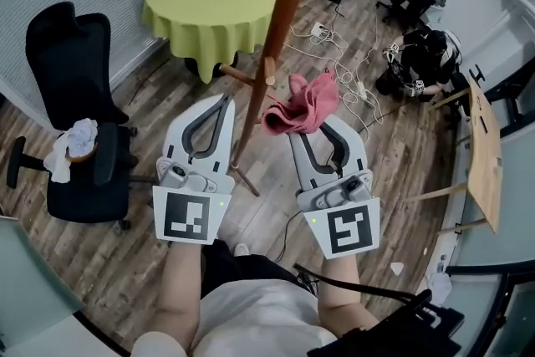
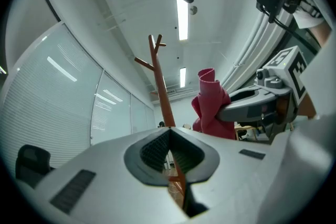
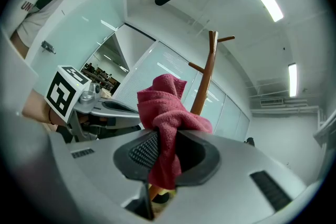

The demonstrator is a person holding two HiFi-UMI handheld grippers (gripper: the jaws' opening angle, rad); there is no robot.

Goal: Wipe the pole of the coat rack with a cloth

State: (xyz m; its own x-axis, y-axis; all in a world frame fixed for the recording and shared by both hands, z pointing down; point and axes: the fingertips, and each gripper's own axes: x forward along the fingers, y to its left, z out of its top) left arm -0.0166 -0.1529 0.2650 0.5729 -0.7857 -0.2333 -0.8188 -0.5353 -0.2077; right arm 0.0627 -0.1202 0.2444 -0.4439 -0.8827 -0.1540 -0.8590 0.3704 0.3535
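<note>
Right gripper [image 3: 164, 157] clamped on red cloth [image 3: 167, 107] | cloth likely soft, light, best held by its bunched fold | left gripper [image 2: 169, 132] closed, empty | cloth hangs just beside the stiff wooden pole [image 1: 282, 12]

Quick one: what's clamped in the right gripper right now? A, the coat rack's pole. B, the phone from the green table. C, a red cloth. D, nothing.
C: the right gripper view shows the right gripper with its jaws closed on the red cloth, while the pole rises behind it.
</note>
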